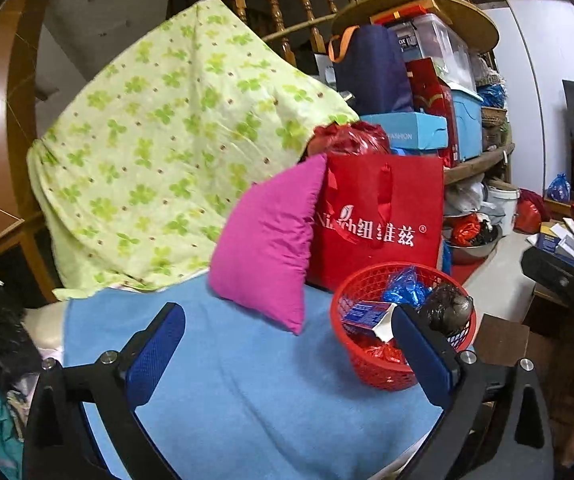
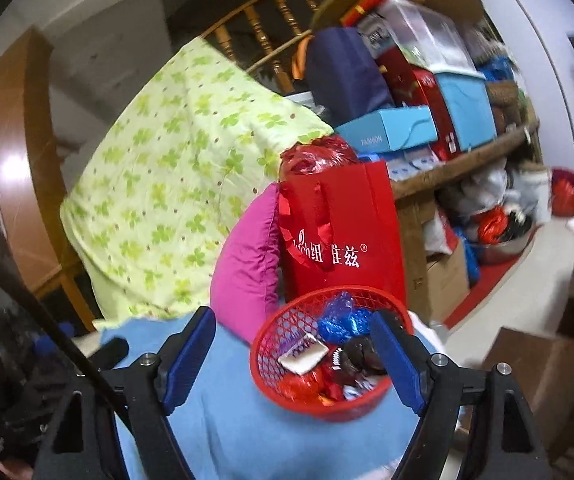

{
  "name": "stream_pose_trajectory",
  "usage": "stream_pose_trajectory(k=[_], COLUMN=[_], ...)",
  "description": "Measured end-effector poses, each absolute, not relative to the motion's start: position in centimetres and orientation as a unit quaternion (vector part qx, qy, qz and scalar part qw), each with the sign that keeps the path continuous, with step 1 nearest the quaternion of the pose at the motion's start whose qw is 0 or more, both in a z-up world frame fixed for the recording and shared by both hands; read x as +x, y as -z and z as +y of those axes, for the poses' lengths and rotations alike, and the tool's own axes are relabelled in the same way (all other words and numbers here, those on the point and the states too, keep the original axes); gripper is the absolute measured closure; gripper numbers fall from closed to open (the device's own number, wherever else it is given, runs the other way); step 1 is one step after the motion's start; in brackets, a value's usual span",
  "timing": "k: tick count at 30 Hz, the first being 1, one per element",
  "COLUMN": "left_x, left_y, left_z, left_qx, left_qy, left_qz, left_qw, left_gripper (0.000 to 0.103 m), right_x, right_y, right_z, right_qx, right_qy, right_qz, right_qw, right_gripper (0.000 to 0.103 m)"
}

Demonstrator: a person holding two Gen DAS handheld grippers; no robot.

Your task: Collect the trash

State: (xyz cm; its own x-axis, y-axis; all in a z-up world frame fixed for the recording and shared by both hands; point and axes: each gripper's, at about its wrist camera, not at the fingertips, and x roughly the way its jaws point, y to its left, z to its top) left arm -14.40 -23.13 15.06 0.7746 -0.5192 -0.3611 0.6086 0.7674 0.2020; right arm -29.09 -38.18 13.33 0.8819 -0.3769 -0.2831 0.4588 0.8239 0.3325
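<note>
Red basket (image 2: 329,354) of trash sits lower centre-right in both wrist views, on the blue cloth (image 1: 247,392), in front of the red bag (image 1: 379,220). Left tongs (image 1: 287,356) wide, empty; basket lies to their right, behind the right finger. Right tongs (image 2: 293,364) also spread, empty, basket rim between the fingers. Right hand looks nearer.
</note>
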Motion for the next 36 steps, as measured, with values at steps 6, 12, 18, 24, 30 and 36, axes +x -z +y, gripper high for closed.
stream_pose_trajectory(k=[6, 12, 18, 24, 30, 36], left_x=[-17.4, -18.1, -19.1, -20.3, -21.3, -21.9], left_y=[-16.6, -18.1, -18.9, -19.6, -20.2, -20.4], left_z=[-20.3, -17.7, -16.2, -15.6, -14.7, -14.3], left_qx=[0.165, 0.138, 0.133, 0.137, 0.129, 0.131], left_qy=[0.269, 0.254, 0.235, 0.234, 0.233, 0.232], left_qz=[0.121, 0.14, 0.14, 0.136, 0.132, 0.128], left_qw=[0.941, 0.947, 0.953, 0.953, 0.955, 0.955], left_gripper=[0.0, 0.0, 0.0, 0.0, 0.0, 0.0], right_x=[-32.2, -34.5, -35.8, -36.9, -37.9, -38.1], right_y=[-15.7, -17.7, -18.7, -19.6, -20.2, -20.5], right_z=[-34.1, -31.2, -29.7, -28.1, -27.2, -26.6], right_qx=[0.157, 0.124, 0.12, 0.107, 0.099, 0.092], right_qy=[0.225, 0.234, 0.231, 0.225, 0.224, 0.229], right_qz=[0.107, 0.098, 0.101, 0.1, 0.093, 0.09], right_qw=[0.956, 0.959, 0.96, 0.963, 0.965, 0.965], right_gripper=[0.017, 0.015, 0.014, 0.014, 0.013, 0.011])
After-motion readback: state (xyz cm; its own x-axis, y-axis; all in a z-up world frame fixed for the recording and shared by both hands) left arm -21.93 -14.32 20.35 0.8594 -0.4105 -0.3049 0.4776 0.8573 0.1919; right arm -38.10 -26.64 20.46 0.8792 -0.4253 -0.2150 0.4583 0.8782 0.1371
